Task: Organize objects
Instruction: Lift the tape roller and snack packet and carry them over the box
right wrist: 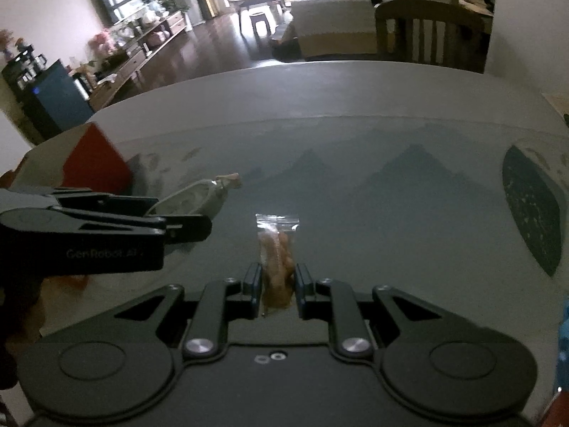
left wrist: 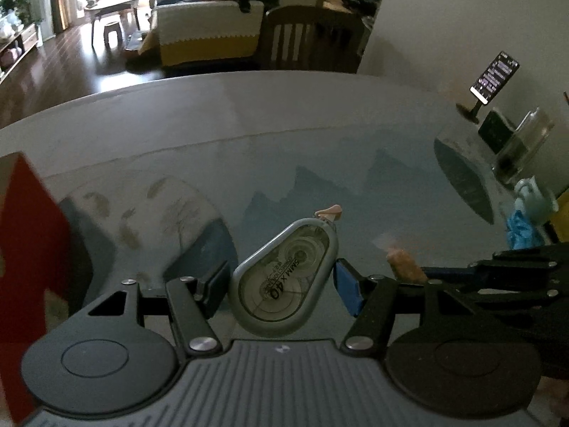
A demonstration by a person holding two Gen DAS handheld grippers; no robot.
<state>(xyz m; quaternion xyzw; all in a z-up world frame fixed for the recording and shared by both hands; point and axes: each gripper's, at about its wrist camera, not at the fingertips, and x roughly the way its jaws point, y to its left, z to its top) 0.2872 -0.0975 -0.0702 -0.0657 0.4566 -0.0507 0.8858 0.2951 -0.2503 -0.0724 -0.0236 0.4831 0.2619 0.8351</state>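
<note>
Left hand-held gripper (left wrist: 282, 286) grips a correction tape dispenser (left wrist: 284, 279) above the worktop (left wrist: 249, 114); right hand-held gripper (right wrist: 278, 286) is clamped on a small snack bag (right wrist: 276, 249) beside it.

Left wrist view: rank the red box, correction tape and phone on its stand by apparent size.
1. red box, cut off by the frame edge
2. correction tape, close to the camera
3. phone, far off, so true size is unsure
</note>
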